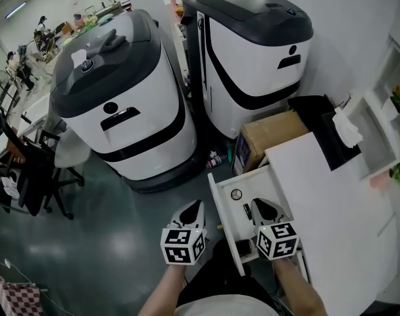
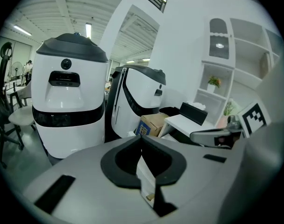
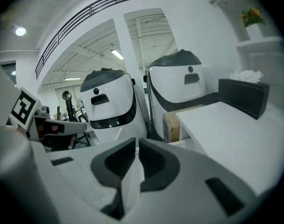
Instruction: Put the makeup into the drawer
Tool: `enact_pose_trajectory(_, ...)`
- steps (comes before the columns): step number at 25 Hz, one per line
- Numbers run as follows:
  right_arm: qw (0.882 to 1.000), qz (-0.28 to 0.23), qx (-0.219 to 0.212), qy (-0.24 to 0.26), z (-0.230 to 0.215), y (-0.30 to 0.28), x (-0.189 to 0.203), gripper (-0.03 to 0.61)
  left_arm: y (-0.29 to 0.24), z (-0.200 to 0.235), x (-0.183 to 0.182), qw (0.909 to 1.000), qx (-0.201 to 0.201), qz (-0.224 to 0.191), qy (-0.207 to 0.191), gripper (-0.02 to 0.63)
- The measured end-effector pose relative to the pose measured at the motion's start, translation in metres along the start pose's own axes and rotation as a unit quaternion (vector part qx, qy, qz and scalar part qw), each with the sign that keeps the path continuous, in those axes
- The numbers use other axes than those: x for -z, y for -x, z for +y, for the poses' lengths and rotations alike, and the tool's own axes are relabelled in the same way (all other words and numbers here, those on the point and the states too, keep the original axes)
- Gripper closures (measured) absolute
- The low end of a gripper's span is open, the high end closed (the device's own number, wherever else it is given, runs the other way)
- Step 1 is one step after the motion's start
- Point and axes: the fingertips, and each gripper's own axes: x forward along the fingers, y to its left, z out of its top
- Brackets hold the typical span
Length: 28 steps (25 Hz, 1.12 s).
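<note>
I read left gripper [image 1: 195,206] and right gripper [image 1: 259,206] jaws together, empty; makeup [image 1: 236,194] lies in the drawer [image 1: 221,209] beneath right gripper, its front panel nearer left gripper.

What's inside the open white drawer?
A round compact, a slim dark stick and a dark case lie in the drawer; the right gripper covers its right part.

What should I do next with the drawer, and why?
Probably push the drawer closed with the left gripper, which sits just outside its front. The drawer stands open with a round compact and a dark stick inside, and the right gripper above it is shut and empty, like the left.
</note>
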Motion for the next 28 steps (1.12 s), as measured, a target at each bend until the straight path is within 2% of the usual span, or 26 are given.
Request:
enact_pose_trajectory(7,1.0,-0.028,0.012,-0.005,-0.003,0.035,-0.017,0.574,-0.003,-0.017,-0.007,0.9998,0.015,-0.001,-0.012,0.611)
enact_pose_trajectory(19,0.997,-0.076,0.013,-0.004,-0.004,0.079,-0.037,0.575,-0.007,-0.036,-0.014,0.9993,0.028,-0.001,-0.026,0.611)
enact_pose_trajectory(28,0.996,-0.085,0.022,-0.009,-0.009,0.095,-0.04,0.577,-0.008,-0.045,-0.014,0.9989,0.035,0.002,-0.033,0.611)
